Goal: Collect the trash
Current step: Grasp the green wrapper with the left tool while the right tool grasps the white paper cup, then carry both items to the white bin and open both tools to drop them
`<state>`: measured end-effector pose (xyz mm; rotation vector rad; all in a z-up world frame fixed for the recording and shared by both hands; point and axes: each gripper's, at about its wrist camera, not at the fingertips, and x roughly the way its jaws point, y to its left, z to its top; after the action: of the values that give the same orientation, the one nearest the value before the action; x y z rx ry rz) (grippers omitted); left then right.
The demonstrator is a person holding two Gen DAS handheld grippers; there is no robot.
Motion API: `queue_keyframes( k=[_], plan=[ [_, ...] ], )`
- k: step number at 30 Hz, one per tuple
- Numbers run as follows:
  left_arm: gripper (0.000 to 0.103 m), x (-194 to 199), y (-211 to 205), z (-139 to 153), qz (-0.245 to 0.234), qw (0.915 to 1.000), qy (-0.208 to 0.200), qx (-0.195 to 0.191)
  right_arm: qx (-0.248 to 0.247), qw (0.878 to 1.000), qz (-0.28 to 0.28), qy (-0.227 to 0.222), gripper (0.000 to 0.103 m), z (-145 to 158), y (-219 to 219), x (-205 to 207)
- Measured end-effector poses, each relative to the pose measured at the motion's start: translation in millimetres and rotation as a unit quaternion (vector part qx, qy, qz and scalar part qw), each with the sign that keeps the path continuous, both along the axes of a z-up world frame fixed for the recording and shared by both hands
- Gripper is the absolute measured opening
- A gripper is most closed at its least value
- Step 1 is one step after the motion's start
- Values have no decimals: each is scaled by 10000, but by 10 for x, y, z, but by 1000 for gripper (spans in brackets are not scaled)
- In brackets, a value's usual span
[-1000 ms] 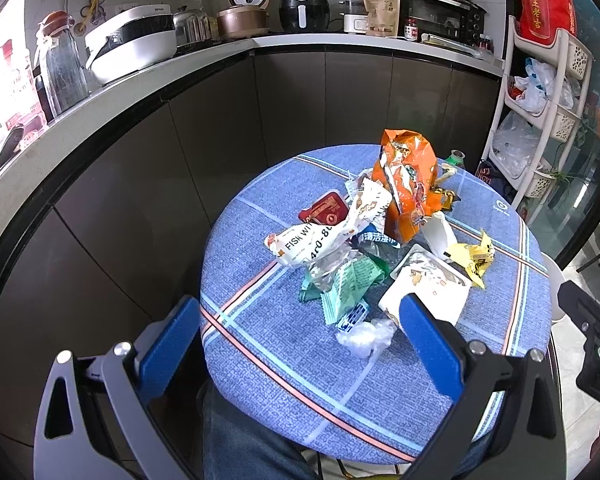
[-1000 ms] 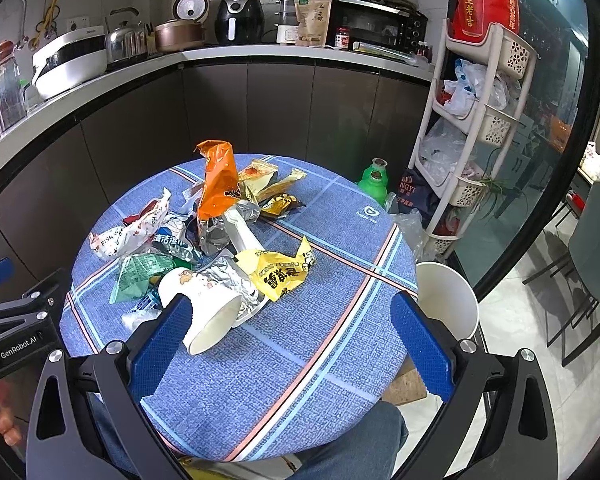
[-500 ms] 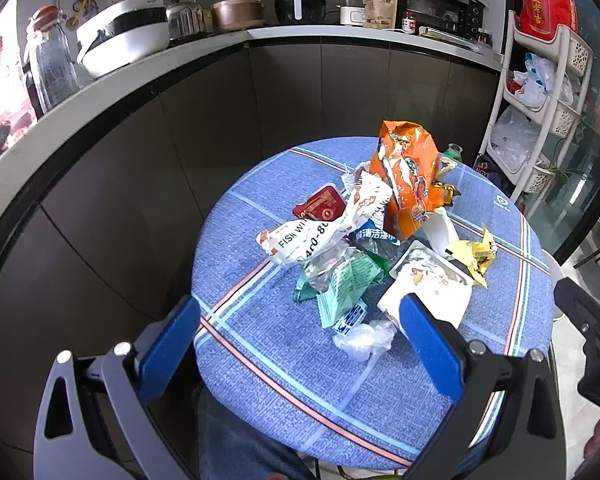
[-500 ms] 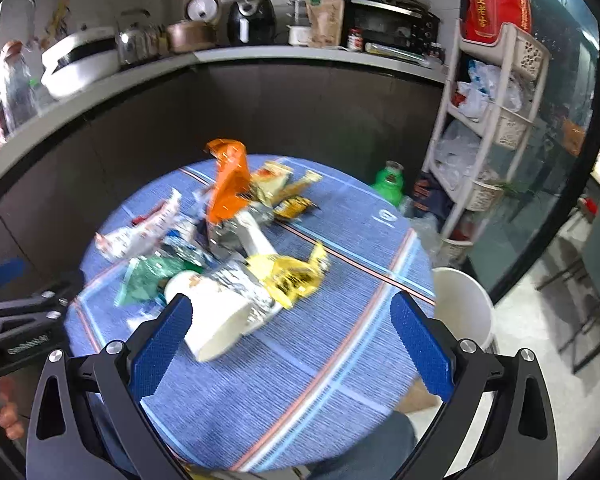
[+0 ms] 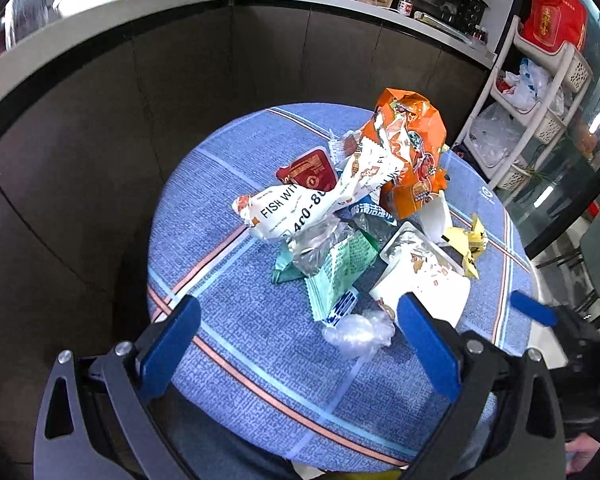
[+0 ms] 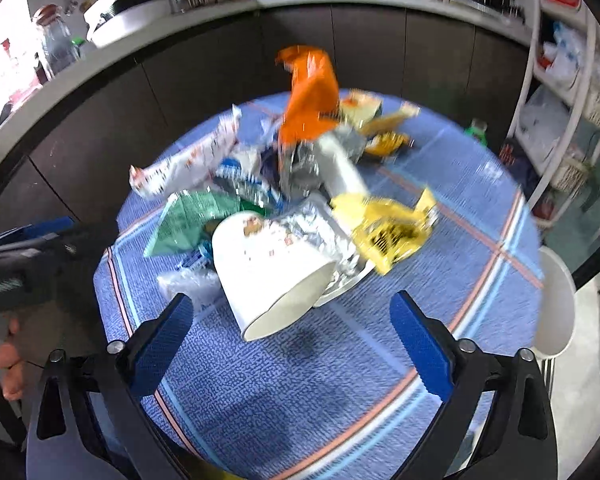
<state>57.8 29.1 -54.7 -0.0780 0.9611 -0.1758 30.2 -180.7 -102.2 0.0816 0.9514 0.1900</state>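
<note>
**Paper cup lay straight ahead of our right tongs**

While both pairs of tongs hung above the near edge of the round table [image 5: 220, 208], we had nothing gripped: the left gripper [image 5: 298, 340] stood with its blue pads wide apart, and so did the right gripper [image 6: 292, 344]. The trash sat heaped ahead of both. Just beyond the right tongs, slightly toward their left pad, lay the white paper cup [image 6: 268, 264], tipped on its side, its long axis running diagonally away with the open mouth toward us. From the left tongs the same cup [image 5: 424, 280] lay ahead and to the right, by the right pad, with a clear plastic wad [image 5: 358, 334] nearer, between the pads. We judged the right hand better placed for the cup.

Of writing, we could read "FISH WIT" and "4c0-8" on the white wrapper [image 5: 296, 212]. The orange bag [image 5: 412, 160] and the green packet [image 5: 340, 264] bore print too small to read.
</note>
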Motion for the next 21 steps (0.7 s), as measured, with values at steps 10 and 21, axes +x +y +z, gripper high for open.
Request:
queue_keyframes(
  k=[10, 21],
  plan=[
    [64, 275, -110, -333, -384, 9976, 527, -241, 254, 9990, 213, 315, 44, -280, 182, 241],
    [8, 509, -331, -564, -710, 9903, 1022, -623, 507, 9979, 399, 99, 3, -138, 158, 89]
  ],
)
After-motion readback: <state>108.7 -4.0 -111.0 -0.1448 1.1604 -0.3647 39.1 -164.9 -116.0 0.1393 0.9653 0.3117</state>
